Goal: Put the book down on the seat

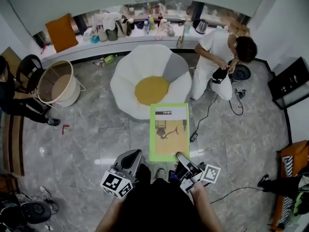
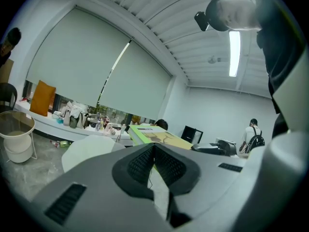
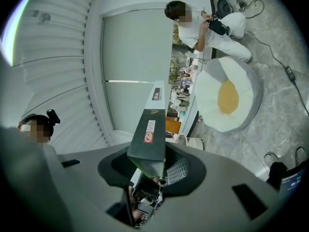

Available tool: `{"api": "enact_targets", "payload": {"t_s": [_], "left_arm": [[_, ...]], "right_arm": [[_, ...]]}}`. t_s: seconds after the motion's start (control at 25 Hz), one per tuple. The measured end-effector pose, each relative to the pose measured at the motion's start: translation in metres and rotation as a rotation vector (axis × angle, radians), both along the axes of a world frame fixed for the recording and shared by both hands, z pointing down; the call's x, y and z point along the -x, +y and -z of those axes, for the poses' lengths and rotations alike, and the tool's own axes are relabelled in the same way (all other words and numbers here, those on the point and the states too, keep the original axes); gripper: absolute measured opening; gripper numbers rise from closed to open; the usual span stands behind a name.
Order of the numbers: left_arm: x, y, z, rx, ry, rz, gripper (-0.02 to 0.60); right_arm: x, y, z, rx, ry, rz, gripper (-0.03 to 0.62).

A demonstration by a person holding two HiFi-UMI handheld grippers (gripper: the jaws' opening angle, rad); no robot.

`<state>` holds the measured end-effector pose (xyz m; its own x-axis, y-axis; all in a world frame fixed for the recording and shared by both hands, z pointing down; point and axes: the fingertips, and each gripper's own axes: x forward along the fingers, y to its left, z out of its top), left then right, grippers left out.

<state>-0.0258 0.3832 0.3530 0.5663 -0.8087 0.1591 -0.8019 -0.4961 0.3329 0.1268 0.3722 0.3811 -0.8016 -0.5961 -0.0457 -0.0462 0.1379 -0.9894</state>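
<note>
A flat book (image 1: 168,132) with a green border and a tan cover hangs level over the floor, its far edge reaching the near rim of the seat (image 1: 152,88), a white egg-shaped cushion with a yellow middle. My right gripper (image 1: 182,157) is shut on the book's near edge. In the right gripper view the book (image 3: 149,129) runs edge-on out of the jaws of the right gripper (image 3: 152,154), with the seat (image 3: 227,98) beyond. My left gripper (image 1: 133,158) hangs left of the book, shut and holding nothing. The left gripper view shows that gripper (image 2: 154,149), the book (image 2: 154,135) and the seat (image 2: 89,149).
A person in white (image 1: 219,64) crouches right of the seat, and a cable (image 1: 203,124) trails over the floor beside the book. A pale bucket on a stand (image 1: 58,83) is left of the seat. A cluttered counter (image 1: 145,25) runs behind. Another person (image 1: 9,91) sits at the left edge.
</note>
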Motion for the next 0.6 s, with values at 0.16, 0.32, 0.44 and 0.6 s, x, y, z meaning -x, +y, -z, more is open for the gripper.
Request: {"api": "enact_targets", "payload": {"t_s": [0.16, 0.32, 0.44, 0.6], "left_arm": [[0.020, -0.026, -0.004, 0.012, 0.007, -0.008, 0.013], [0.051, -0.051, 0.002, 0.014, 0.003, -0.027, 0.012], [0.066, -0.061, -0.001, 0.021, -0.003, -0.033, 0.012], [0.085, -0.072, -0.005, 0.035, -0.003, -0.064, 0.012]], "right_arm": [[0.023, -0.022, 0.003, -0.018, 0.006, -0.001, 0.155], [0.054, -0.047, 0.012, -0.021, 0.017, -0.018, 0.155], [0.066, -0.058, 0.011, -0.023, 0.030, -0.033, 0.155], [0.080, -0.071, 0.015, -0.025, 0.038, -0.062, 0.155]]}}
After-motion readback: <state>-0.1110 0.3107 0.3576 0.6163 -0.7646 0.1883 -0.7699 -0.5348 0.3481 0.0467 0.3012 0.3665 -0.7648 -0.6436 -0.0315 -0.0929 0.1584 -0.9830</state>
